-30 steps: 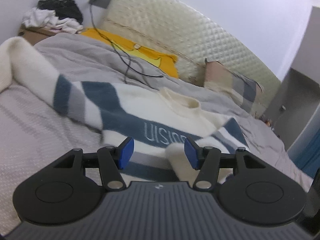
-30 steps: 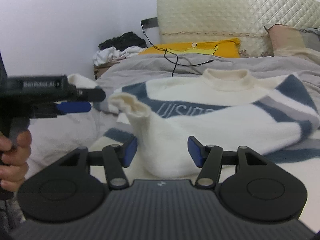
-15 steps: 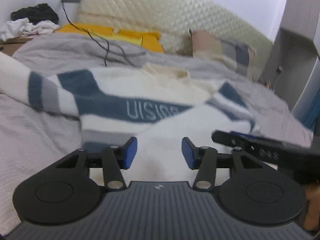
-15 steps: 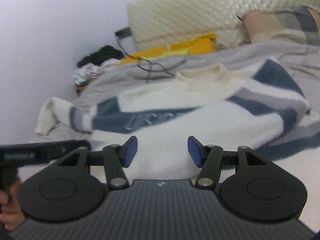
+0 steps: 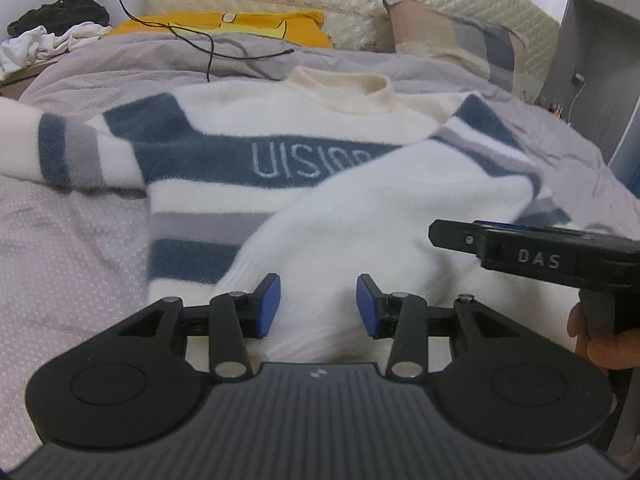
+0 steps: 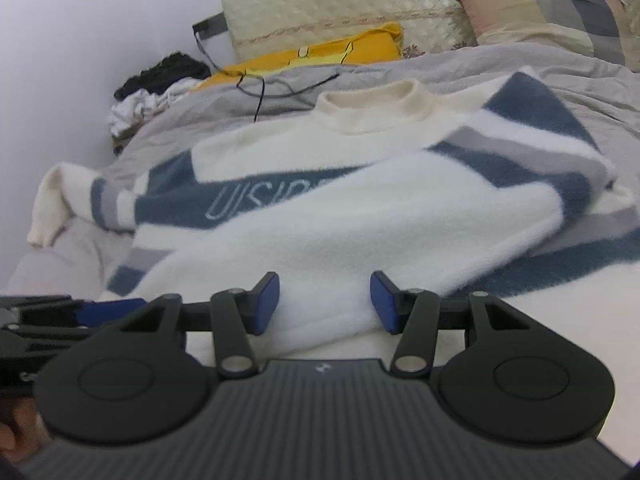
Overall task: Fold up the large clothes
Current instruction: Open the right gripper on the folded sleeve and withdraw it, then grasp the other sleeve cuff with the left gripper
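Sweater lay on bed, right sleeve folded across. Left hand-held gripper and right hand-held gripper, jaws just closing, stood parted over the sleeve, gripping nothing.

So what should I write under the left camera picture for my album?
Fluffy white sweater with blue and grey stripes on a grey bed, one sleeve folded across, left gripper open over it.

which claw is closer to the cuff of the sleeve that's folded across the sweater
Left. The left claw sits right at the folded sleeve's cuff; the right claw is beside it, further up the sleeve toward the shoulder.
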`<act>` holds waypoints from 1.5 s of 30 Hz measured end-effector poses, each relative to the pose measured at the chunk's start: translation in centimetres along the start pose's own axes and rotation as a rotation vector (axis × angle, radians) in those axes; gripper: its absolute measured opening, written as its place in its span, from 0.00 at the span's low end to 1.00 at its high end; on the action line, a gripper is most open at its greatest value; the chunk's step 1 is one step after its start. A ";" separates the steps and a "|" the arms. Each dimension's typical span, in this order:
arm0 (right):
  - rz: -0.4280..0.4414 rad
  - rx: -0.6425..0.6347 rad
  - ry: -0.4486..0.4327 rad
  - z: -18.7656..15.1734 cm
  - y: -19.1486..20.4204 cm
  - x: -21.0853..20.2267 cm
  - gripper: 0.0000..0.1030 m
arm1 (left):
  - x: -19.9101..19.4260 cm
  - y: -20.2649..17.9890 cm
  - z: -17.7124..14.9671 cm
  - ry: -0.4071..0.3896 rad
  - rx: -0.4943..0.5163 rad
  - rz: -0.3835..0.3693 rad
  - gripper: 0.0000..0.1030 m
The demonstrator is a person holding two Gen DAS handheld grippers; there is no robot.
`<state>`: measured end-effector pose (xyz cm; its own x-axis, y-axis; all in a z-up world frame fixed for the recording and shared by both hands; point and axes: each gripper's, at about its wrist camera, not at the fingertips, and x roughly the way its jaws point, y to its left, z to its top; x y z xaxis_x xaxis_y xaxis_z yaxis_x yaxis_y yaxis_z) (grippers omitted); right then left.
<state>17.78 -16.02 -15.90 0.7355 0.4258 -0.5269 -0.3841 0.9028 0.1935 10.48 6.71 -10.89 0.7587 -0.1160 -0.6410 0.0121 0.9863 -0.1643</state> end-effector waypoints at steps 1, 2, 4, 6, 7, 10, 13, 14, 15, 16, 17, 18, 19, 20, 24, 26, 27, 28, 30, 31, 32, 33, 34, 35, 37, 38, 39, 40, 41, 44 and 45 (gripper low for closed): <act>0.001 0.006 -0.007 0.1 0.0 -0.6 0.51 | -0.5 -0.1 0.1 -0.011 -0.002 -0.009 0.47; 0.001 0.009 -0.017 0.3 0.1 -1.3 0.51 | -0.8 -0.2 0.1 -0.021 0.000 -0.011 0.47; -0.007 0.011 -0.037 0.6 0.3 -2.9 0.51 | -1.7 -0.8 0.2 -0.040 0.012 -0.013 0.48; -0.011 0.015 -0.052 0.7 0.4 -4.5 0.51 | -2.6 -1.3 0.2 -0.058 0.020 -0.021 0.49; -0.012 0.016 -0.064 0.8 0.5 -5.5 0.51 | -3.1 -1.5 0.2 -0.067 0.023 -0.028 0.49; -0.029 0.004 -0.091 0.9 0.7 -8.0 0.51 | -4.9 -2.4 0.1 -0.097 0.030 -0.042 0.51; -0.042 0.024 -0.121 0.8 0.8 -10.4 0.52 | -6.8 -3.0 -0.4 -0.128 0.038 -0.056 0.54; -0.044 0.029 -0.127 0.7 0.8 -11.1 0.52 | -7.4 -3.2 -0.6 -0.134 0.041 -0.057 0.54; -0.051 0.031 -0.134 0.6 0.9 -11.8 0.52 | -7.9 -3.4 -0.8 -0.137 0.042 -0.056 0.54; -0.061 0.032 -0.142 0.5 1.0 -12.6 0.52 | -8.4 -3.5 -1.0 -0.140 0.039 -0.058 0.54; -0.066 0.032 -0.149 0.4 1.2 -13.2 0.52 | -9.0 -3.5 -1.2 -0.142 0.031 -0.066 0.54; -0.070 0.032 -0.157 0.3 1.3 -13.9 0.52 | -9.5 -3.5 -1.3 -0.144 0.025 -0.074 0.54; -0.072 0.032 -0.166 0.2 1.4 -14.7 0.52 | -9.9 -3.6 -1.5 -0.147 0.022 -0.076 0.54; -0.074 0.030 -0.176 0.0 1.5 -15.3 0.52 | -10.5 -3.8 -1.7 -0.152 0.024 -0.076 0.54; -0.092 0.010 -0.197 -0.9 2.0 -17.5 0.52 | -12.2 -4.4 -2.3 -0.176 0.041 -0.067 0.54; -0.095 0.021 -0.198 -1.5 2.0 -18.4 0.52 | -13.0 -4.4 -2.3 -0.201 0.037 -0.052 0.55; -0.092 0.033 -0.199 -1.8 2.0 -18.8 0.52 | -13.2 -4.3 -2.2 -0.207 0.027 -0.050 0.58; -0.085 0.050 -0.197 -2.0 1.9 -19.1 0.52 | -13.3 -4.1 -2.1 -0.209 0.014 -0.042 0.58; -0.076 0.067 -0.191 -2.4 1.8 -19.5 0.52 | -13.4 -3.4 -1.7 -0.209 -0.017 -0.021 0.60; -0.076 0.067 -0.189 -2.6 1.8 -19.5 0.52 | -13.4 -3.0 -1.5 -0.207 -0.029 -0.013 0.61; -0.078 0.063 -0.185 -2.6 1.7 -19.4 0.52 | -13.2 -2.4 -1.1 -0.198 -0.042 0.000 0.61; -0.080 0.060 -0.183 -2.6 1.7 -19.3 0.52 | -13.0 -1.9 -0.7 -0.189 -0.049 0.013 0.63; -0.083 0.058 -0.179 -2.6 1.6 -19.2 0.52 | -12.8 -1.2 0.0 -0.175 -0.056 0.027 0.63; -0.088 0.057 -0.174 -2.7 1.6 -19.1 0.52 | -12.5 -0.2 0.8 -0.163 -0.068 0.038 0.64; -0.104 0.052 -0.168 -2.8 1.4 -18.7 0.53 | -12.4 1.9 2.9 -0.169 -0.096 0.098 0.64; -0.112 0.047 -0.169 -2.9 1.3 -18.4 0.62 | -12.5 3.0 3.8 -0.180 -0.104 0.127 0.65; -0.115 0.045 -0.170 -3.0 1.2 -18.2 0.77 | -12.6 4.3 4.9 -0.190 -0.113 0.152 0.67; -0.114 0.045 -0.169 -3.1 1.1 -17.9 0.83 | -12.6 5.9 5.9 -0.197 -0.126 0.178 0.67; -0.106 0.047 -0.165 -3.1 0.9 -17.4 0.83 | -12.6 7.4 6.7 -0.207 -0.139 0.206 0.67; -0.076 0.061 -0.125 -2.9 0.5 -15.8 0.83 | -12.3 12.2 8.4 -0.215 -0.167 0.322 0.70; -0.062 0.068 -0.113 -2.9 0.4 -15.1 0.83 | -12.1 14.0 8.7 -0.208 -0.171 0.365 0.71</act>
<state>4.90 -22.22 -10.25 0.8166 0.3693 -0.4436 -0.2999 0.9281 0.2207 7.11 22.97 1.04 0.8084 0.2791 -0.5182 -0.3751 0.9228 -0.0881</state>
